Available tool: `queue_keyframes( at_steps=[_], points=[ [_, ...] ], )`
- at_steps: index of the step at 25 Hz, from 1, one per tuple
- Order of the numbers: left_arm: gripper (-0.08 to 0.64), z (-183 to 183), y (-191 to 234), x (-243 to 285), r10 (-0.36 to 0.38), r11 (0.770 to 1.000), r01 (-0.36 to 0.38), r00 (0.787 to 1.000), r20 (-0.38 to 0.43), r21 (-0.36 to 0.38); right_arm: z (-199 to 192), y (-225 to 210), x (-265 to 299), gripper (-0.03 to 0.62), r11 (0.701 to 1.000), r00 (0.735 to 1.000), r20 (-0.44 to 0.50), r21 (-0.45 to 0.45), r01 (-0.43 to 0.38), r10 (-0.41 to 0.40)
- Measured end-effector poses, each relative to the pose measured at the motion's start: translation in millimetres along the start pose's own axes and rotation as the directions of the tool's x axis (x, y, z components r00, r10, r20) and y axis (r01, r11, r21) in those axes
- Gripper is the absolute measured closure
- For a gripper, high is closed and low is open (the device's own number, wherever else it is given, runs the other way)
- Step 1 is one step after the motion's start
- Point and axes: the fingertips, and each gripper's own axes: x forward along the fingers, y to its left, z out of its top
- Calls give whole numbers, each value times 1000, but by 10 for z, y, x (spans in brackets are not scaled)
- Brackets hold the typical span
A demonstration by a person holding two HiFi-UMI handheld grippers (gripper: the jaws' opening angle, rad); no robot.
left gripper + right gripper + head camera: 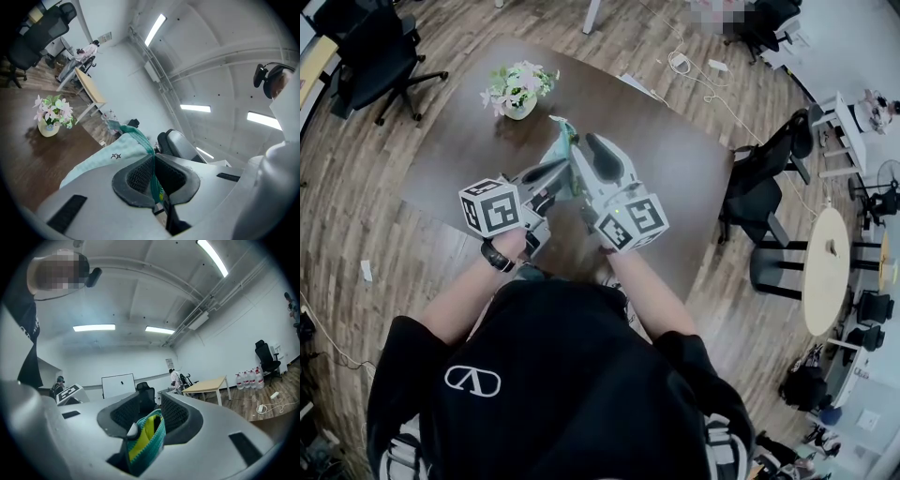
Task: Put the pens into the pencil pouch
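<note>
While you stand at the dark wooden tabletop (675, 178), you hold both pairs of tongs raised above it, pointing away from you, with their tips close together. Between the tips is the pouch (563, 141), teal and held up over the tabletop rather than lying flat on it.

Your left tongs (555, 176) are closed on the pouch's upper edge. In the left gripper view the two dark pads (136, 177) meet on a strip of teal weave, and the paler body of the pouch spreads out to their left.

Your right tongs (592, 159) stand partly apart. In the right gripper view a fold of the pouch, teal outside and yellow inside, sits low in the gap, with clear space above it.

A small pot (521, 110) of pink and white flowers (520, 84) stands on the tabletop beyond the pouch, towards the left.
</note>
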Motion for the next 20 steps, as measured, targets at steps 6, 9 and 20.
queue_keyframes(
  at_steps=[6,9,20],
  points=[
    [545,18,88,-23,23,1000,-23,1000,0,8,90,-59,-121,466,999,999,18,-19,29,-29],
    [545,15,201,-103,54,998,-54,999,3,17,166,-148,-256,468,995,995,49,-36,88,-86],
    [545,-314,1417,-646,342,926,-333,940,-22,176,-30,-467,-925,469,966,966,15,-28,257,-256]
  ],
)
